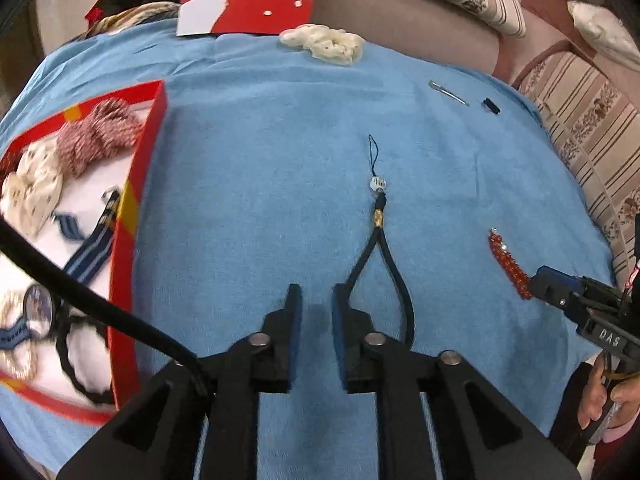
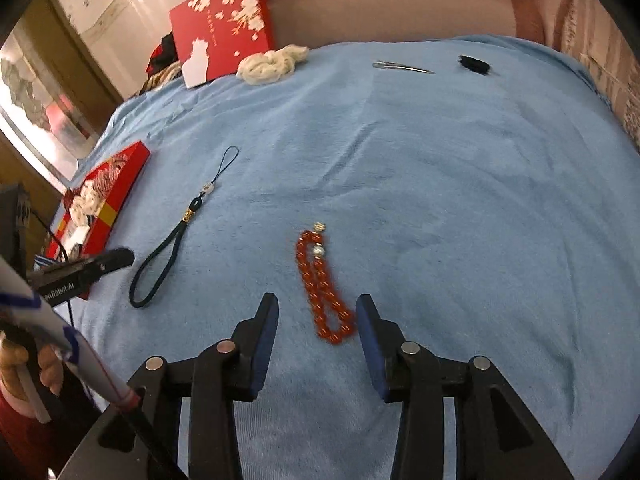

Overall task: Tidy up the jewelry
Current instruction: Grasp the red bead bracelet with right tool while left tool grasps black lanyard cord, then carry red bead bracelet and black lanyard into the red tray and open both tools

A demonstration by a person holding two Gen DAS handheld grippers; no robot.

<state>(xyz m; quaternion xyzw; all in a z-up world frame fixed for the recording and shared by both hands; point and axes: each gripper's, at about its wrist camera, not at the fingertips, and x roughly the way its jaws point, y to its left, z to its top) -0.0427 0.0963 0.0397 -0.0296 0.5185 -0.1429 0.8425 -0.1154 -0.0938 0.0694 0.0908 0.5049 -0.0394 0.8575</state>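
Right tool [image 2: 317, 320] open, red bead bracelet [image 2: 322, 284] lower-centre between fingers, long axis along reach. Left tool [image 1: 316, 308] slightly open, empty, beside black lanyard strap [image 1: 384, 248].

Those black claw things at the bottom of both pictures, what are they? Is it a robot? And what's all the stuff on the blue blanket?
No robot: a person holds one claw in each hand, with a camera on each looking along its fingers. One picture is from the left claw, the other from the right claw. Both are open and hold nothing. On the blue blanket lie a red bead bracelet, right in front of the right claw, and a dark cord strap by the left one. Farther back lie a cream scrunchie, a silver hair clip and a small black thing. The red box already holds scrunchies and other pieces.
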